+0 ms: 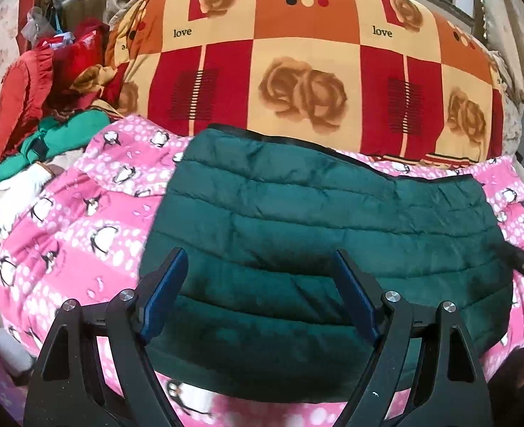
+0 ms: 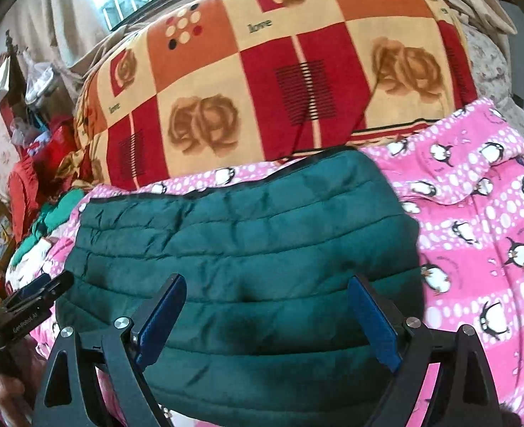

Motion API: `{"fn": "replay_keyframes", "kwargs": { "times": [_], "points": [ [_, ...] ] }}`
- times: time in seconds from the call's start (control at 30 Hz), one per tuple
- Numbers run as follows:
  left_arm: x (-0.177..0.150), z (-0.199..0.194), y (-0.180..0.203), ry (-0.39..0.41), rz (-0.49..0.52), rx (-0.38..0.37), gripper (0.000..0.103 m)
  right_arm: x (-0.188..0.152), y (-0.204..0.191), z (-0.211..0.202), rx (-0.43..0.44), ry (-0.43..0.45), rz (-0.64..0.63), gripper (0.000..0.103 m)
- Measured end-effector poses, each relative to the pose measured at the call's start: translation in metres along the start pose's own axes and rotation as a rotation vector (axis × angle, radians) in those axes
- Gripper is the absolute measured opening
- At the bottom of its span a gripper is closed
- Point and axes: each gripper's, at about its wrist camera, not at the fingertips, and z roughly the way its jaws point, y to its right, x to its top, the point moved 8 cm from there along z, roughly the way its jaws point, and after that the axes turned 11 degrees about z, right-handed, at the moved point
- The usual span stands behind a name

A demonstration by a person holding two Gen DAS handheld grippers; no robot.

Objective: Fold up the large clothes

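While both grippers are hovering with nothing between their fingers, the large rose-patterned quilt (image 1: 297, 71) is lying bunched along the far side of the bed, its orange, red and cream squares looking soft and thick. Nearer, the pink penguin blanket (image 1: 84, 231) is covering the bed surface, fleecy in texture and rumpled at its left and right edges.

On this blanket the green quilted jacket (image 1: 315, 220) is lying flat in a compact, roughly rectangular bundle, puffy with horizontal stitched channels and a slightly shiny shell, dark piping running along its far edge. No sleeves are showing, so by judgement the folding is well advanced and the current step is checking or releasing the folded bundle.

The left gripper (image 1: 258, 291) is holding its blue-padded fingers wide apart over the jacket's near left portion; the right gripper (image 2: 265, 316) is doing the same over the near middle, gripping nothing. A pile of red and green clothes (image 1: 48, 106) is sitting at far left.

The next move probably calls for pinching the near edge with both grippers together, or smoothing the puffy top.
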Motion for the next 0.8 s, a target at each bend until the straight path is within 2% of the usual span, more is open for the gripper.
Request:
{"fn": "replay_keyframes", "kwargs": {
  "times": [0.37, 0.6, 0.8],
  "points": [
    [-0.006, -0.003, 0.011, 0.031, 0.015, 0.050, 0.083, -0.023, -0.032, 0.011, -0.036, -0.001, -0.064, 0.090],
    [-0.012, 0.000, 0.013, 0.023, 0.012, 0.048, 0.083, -0.025, -0.040, 0.009, -0.058, 0.028, -0.098, 0.091],
    [-0.014, 0.001, 0.017, 0.020, 0.020, 0.048, 0.083, -0.029, -0.039, 0.013, -0.068, 0.018, -0.096, 0.091]
  ]
}}
